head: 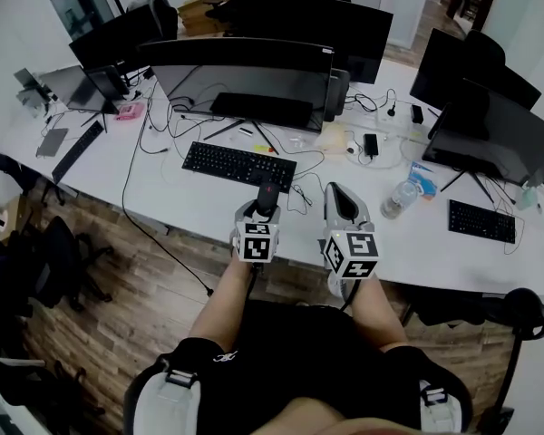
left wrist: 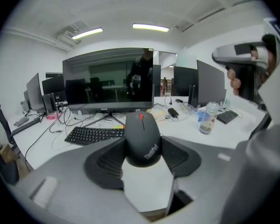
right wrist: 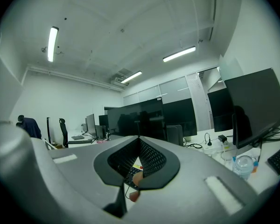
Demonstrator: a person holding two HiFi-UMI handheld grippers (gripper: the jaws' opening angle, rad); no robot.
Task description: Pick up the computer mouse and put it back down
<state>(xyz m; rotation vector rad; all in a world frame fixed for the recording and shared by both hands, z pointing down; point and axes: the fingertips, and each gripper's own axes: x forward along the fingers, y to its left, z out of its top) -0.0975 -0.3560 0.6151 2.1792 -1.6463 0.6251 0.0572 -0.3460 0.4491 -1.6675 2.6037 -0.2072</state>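
left gripper [head: 261, 214]: jaws closed on the mouse, one dark ribbed pad [left wrist: 105, 160] pressed to each of its sides; held over the front edge of the desk, at 9 o'clock of the right gripper.
black matte computer mouse with a red scroll wheel [left wrist: 141, 134]: clamped between the left jaws, nose pointing to 12 o'clock toward the monitor; silver lettering on its rear. whether its base touches the desk cannot be told.
right gripper [head: 337, 198]: jaws shut tip to tip with nothing between them; it stands beside the left gripper without touching it, and its own view looks up at the ceiling lights.
long white desk [head: 190, 202]: carries everything named below.
flat black keyboard [head: 238, 164]: at 11 o'clock of the mouse, near it.
wide dark curved monitor [head: 245, 80]: at 12 o'clock, behind the keyboard.
clear plastic water bottle [head: 401, 198]: at 3 o'clock of the right gripper, apart from it.
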